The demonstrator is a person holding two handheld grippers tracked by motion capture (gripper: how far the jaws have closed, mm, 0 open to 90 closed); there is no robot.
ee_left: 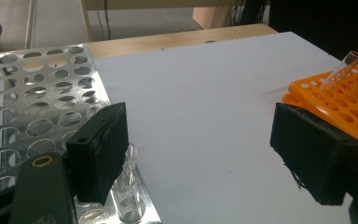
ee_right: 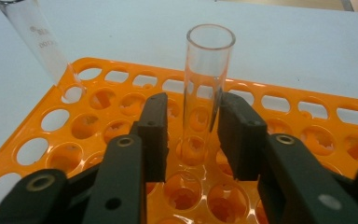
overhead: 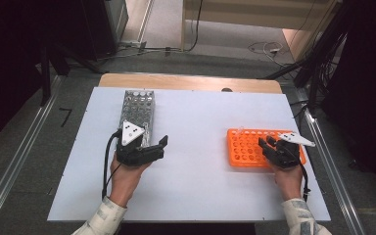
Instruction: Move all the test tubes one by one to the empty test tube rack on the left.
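Right tongs [ee_right: 189,135] narrowed around an upright glass tube [ee_right: 205,88] in the near-right orange rack [ee_right: 307,135]; the pads don't look fully seated. Left tongs [ee_left: 200,154] wide, empty, beside the steel rack [ee_left: 42,107]. Risk: an off-centre squeeze tips or cracks the tube. A second tube [ee_right: 37,42] leans farther back.

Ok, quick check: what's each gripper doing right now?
Left gripper: open, holding nothing, beside the metal rack.
Right gripper: fingers narrowed around a glass tube standing in the orange rack; a gap shows at one pad.
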